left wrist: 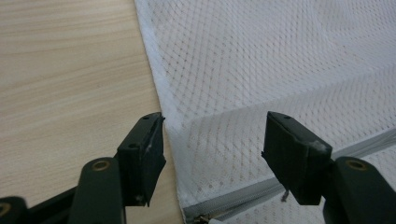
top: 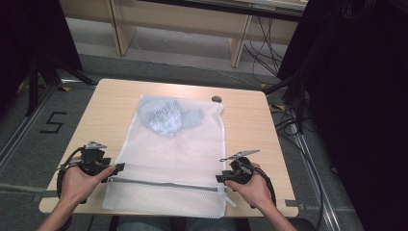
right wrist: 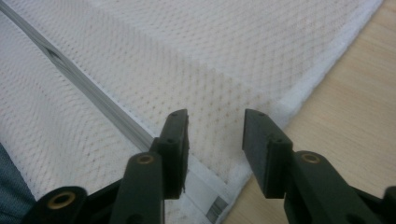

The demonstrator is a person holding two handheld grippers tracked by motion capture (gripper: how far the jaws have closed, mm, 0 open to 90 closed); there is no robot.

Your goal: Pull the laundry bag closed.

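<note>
While your left gripper (top: 117, 167) and right gripper (top: 219, 178) stand with fingers wide apart, holding nothing, the white mesh bag (top: 168, 159) lies flat between them, long axis running away from you, zipper (top: 163, 183) crosswise, on the wooden tabletop (top: 250, 130) above grey floor (top: 29, 139).

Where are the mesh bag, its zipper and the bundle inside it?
mesh bag (top: 168, 154), high view, middle of the white netting.
zipper (top: 163, 183), high view, grey strip near the bag's near end.
bundle (top: 166, 117), high view, patterned cloth inside the far end.
</note>
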